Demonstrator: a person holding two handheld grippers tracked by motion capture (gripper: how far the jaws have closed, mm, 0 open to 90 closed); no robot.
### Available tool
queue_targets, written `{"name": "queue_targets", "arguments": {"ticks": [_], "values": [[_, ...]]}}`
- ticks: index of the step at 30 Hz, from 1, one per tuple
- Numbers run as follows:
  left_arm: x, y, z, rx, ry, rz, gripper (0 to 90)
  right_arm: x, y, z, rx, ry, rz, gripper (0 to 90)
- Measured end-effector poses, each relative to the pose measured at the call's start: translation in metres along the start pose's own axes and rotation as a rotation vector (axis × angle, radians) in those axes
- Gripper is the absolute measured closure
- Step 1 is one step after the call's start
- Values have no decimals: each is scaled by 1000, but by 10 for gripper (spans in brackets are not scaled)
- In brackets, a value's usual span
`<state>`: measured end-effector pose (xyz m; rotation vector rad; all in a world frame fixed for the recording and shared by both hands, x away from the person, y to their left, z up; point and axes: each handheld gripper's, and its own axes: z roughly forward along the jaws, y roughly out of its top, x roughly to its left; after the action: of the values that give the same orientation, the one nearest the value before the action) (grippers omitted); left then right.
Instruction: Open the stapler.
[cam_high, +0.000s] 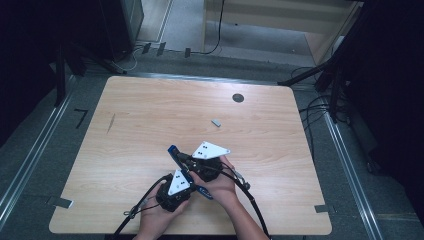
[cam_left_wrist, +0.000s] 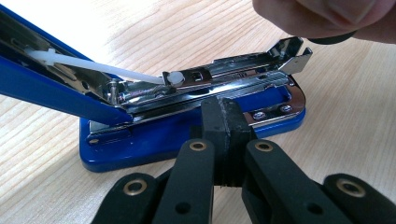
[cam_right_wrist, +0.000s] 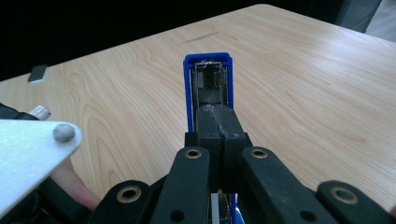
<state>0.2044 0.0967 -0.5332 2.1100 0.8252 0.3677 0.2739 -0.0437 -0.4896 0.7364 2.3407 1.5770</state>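
Stapler (cam_left_wrist: 187, 121) open on pale wood table (cam_high: 150, 115); both tongs (cam_left_wrist: 223, 126) (cam_right_wrist: 219, 123) together; dark room.

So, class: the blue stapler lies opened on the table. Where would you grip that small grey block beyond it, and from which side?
Grip the grey block across its two long edges, coming straight down from above. It lies flat and low on the table, so a sideways approach would probably only scrape the wood. It sits apart from the stapler, with open space all round for the jaws.

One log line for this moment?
object: open blue metal stapler | left tongs: shut at its rail | right tongs: shut at lid | surface: wooden table
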Motion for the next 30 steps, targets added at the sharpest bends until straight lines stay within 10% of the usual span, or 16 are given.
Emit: {"name": "queue_targets", "arguments": {"ticks": [30], "values": [[0, 0, 0, 1, 6, 1, 900, -6, 1, 32, 147, 24, 42, 900]]}}
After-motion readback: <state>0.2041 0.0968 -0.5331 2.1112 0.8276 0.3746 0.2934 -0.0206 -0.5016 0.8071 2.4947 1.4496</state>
